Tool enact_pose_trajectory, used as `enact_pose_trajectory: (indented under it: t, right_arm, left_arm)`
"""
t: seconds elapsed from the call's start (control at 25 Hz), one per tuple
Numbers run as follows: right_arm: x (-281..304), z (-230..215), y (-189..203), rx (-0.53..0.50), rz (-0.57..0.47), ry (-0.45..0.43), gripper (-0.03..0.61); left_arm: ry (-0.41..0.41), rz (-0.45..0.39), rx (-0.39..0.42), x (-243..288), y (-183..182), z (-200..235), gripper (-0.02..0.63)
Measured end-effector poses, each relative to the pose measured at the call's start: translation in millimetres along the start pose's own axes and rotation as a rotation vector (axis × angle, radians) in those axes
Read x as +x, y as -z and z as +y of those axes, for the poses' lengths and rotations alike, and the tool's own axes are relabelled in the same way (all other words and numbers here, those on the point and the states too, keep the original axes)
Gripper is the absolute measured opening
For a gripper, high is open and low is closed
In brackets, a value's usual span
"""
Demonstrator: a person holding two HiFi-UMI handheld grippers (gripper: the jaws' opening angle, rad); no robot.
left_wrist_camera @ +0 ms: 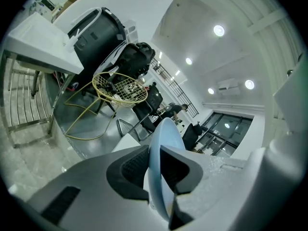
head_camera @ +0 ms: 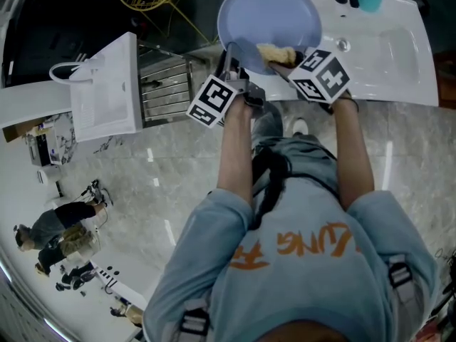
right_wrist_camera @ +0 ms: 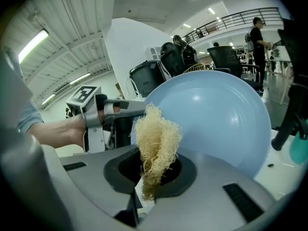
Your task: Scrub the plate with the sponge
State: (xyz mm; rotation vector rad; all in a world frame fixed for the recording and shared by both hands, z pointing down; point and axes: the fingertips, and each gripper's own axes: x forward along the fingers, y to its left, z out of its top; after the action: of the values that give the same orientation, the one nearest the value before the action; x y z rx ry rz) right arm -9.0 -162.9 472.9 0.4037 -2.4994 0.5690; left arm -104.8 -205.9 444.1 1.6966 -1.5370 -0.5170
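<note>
Plate (head_camera: 269,16): pale blue; tilted up on edge above the white sink (head_camera: 388,63)
Sponge (head_camera: 276,53): straw-coloured, fibrous; touching the plate's face near its lower rim
Left gripper (left_wrist_camera: 159,165): jaws nearly together; clamped on the plate's rim
Right gripper (right_wrist_camera: 151,172): jaws pinched tight on the sponge's base

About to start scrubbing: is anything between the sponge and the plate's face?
Nothing visible. The sponge, pinched in the right tongs, is directly in front of the plate; the left tongs grip it by its rim.
</note>
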Motion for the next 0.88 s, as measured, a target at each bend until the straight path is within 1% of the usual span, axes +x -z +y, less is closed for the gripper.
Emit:
enact_pose_trajectory:
  t: [0.32,0.48,0.72,0.88]
  right_arm:
    - [-32,-35,21,0.077,-0.014,0.118,0.034]
    - [-49,-50,29,0.119,-0.042,0.189,0.034]
    - [-74,-81,39,0.175,-0.081,0.344,0.034]
    - [-91,-103,40,0.190,-0.132,0.483,0.034]
  left_arm:
    - [0.026,0.031,0.010,9,11,-9,0.048]
    - [0.040,0.045,0.008,9,17,-13,0.048]
    - [0.052,0.066,0.010,9,21,-15,0.049]
    - [0.057,0.076,0.017,6,23,-14,0.049]
